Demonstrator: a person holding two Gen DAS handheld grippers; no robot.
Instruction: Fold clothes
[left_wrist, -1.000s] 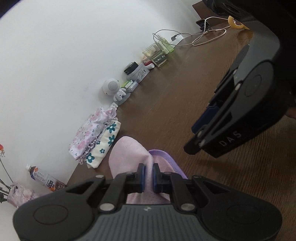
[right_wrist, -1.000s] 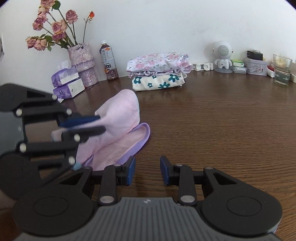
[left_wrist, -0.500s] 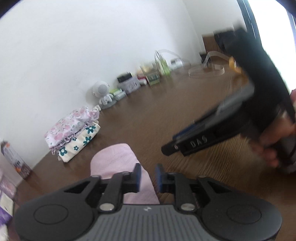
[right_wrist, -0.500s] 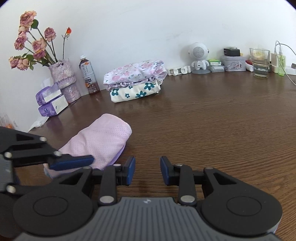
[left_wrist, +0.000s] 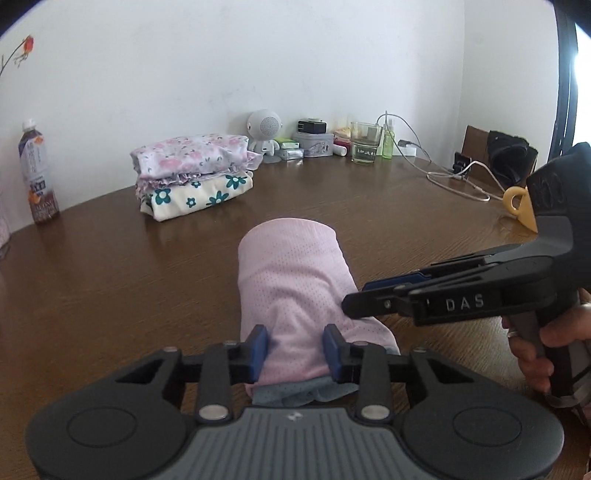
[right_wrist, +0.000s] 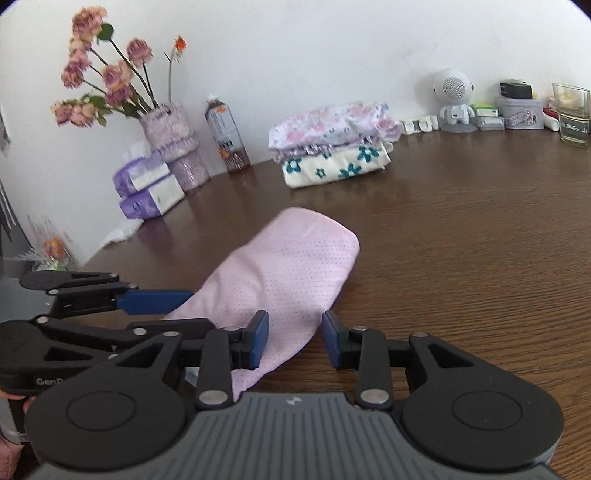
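**Both grippers loose over a folded pink garment**

Fingers of the left gripper stand apart, having just been opening; the near end of the pink garment lies between the blue pads, but they do not press on it. Right gripper fingers are likewise apart, with the garment's near edge running under the left pad and bare wood under the right one; nothing is gripped. In the left wrist view the right gripper enters from 3 o'clock, its tips at the garment's right edge.

Outward from the fingers, the pink garment lies folded into a narrow strip on the brown table, reaching toward 12 o'clock. At about 11 o'clock, near the wall, sits a stack of folded floral clothes.

My reading: a fold has just been laid down and let go. The next move probably calls for a fresh grip on the near end, to fold the strip shorter or carry it to the stack.
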